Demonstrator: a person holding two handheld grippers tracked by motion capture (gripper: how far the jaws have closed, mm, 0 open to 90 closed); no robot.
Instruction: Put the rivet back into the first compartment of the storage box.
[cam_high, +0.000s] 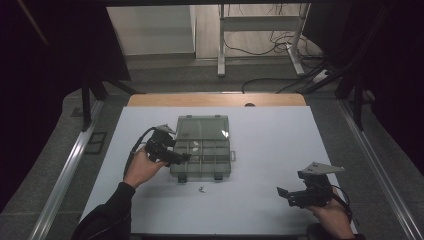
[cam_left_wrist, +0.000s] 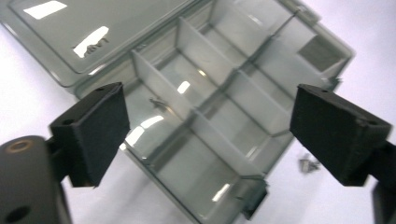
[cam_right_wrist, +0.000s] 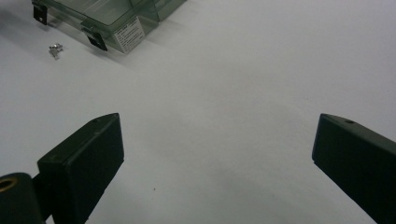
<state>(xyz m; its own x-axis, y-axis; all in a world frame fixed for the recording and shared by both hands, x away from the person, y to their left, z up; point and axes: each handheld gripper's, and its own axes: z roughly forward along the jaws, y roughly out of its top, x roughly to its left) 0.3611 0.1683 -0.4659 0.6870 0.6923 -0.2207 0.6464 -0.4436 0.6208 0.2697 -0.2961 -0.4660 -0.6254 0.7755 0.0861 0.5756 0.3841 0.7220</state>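
Note:
A clear greenish compartment box (cam_high: 226, 159) lies open mid-table, its lid (cam_high: 202, 128) folded back. My left gripper (cam_high: 184, 158) hovers over the box's left side, open, with nothing between its jaws. In the left gripper view the gripper (cam_left_wrist: 210, 126) looks down on the dividers (cam_left_wrist: 159, 86), and a small metal part (cam_left_wrist: 156, 103) lies in one compartment. A small screw (cam_high: 201, 189) rests on the table in front of the box. My right gripper (cam_high: 283, 194) stands open and empty near the front right, over bare table (cam_right_wrist: 217, 144).
The white table sheet (cam_high: 270, 145) spreads wide to the right of the box. A wooden strip (cam_high: 215, 99) runs along the far edge. The box corner with a label (cam_right_wrist: 128, 29) and the screw (cam_right_wrist: 55, 49) appear in the right gripper view. Cables lie on the floor beyond.

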